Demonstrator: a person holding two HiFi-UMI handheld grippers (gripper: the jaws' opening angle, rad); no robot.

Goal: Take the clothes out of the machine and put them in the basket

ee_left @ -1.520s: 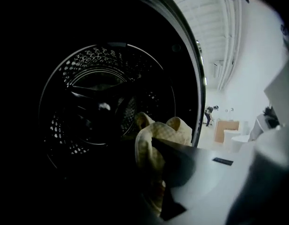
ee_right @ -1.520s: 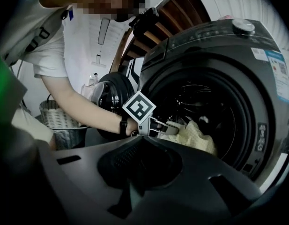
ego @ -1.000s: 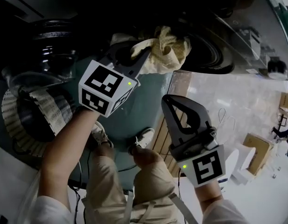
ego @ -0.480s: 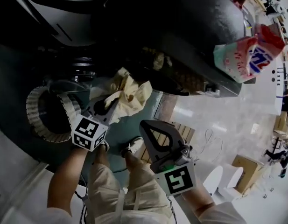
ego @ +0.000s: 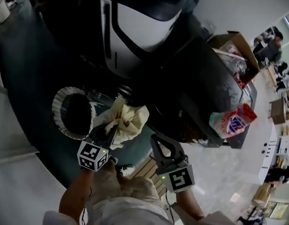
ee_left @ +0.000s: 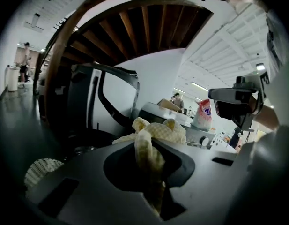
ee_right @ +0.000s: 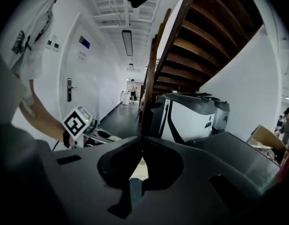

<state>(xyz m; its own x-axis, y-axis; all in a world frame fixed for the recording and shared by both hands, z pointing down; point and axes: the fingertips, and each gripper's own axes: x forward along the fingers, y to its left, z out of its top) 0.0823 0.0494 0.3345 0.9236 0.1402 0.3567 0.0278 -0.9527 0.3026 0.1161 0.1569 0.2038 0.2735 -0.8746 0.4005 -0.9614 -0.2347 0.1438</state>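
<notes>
The white perforated laundry basket (ego: 55,109) stands on the floor at the left, its mouth open. Just right of it the left tool (ego: 111,131) is pinched shut on a yellow checked cloth (ego: 128,118), which bunches past the jaws in the air, beside the basket's rim rather than over it. To finish well, carry the cloth over the mouth, lower it until the loose folds are inside the rim, then release. The right tool (ego: 156,139), jaws together and empty, hovers nearby and should keep out of that path. Behind is the dark washing machine (ego: 196,93) with a detergent bag (ego: 232,122) on top and a cardboard box (ego: 238,43) beyond.
</notes>
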